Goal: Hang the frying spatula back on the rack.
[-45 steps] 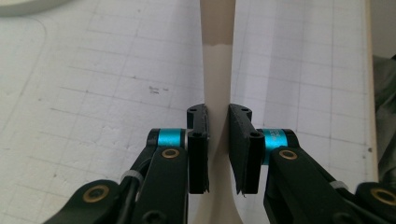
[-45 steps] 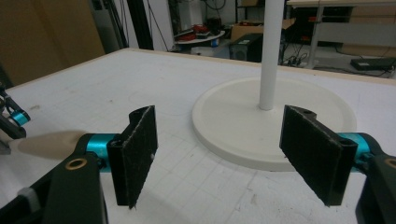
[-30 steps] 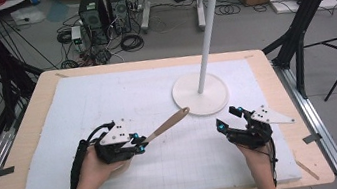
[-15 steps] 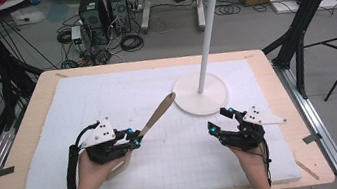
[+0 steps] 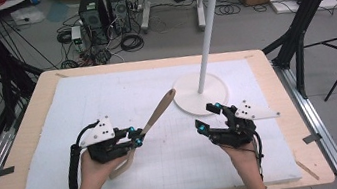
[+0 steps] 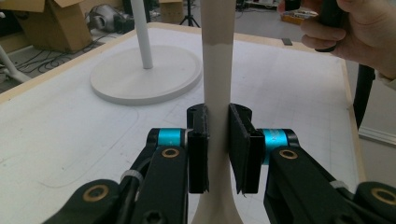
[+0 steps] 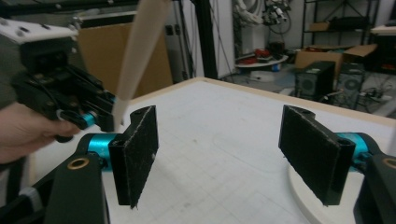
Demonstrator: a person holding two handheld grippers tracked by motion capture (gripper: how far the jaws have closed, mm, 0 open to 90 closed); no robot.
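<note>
While the left gripper (image 5: 136, 138) clamps its fingers (image 6: 198, 149) on the handle of a wooden spoon (image 5: 159, 112), the spoon slants up off the white-matted surface (image 5: 105, 93), its bowl end pointing toward the round base of the white stand (image 5: 200, 94). The right gripper (image 5: 209, 117) hovers well apart over the mat near that base, its fingers (image 7: 137, 151) spread wide with nothing between them

Left gripper view: my spoon (image 6: 217, 70) cut off top and bottom; bowl hidden under my hand (image 5: 97, 167) in high view.
</note>
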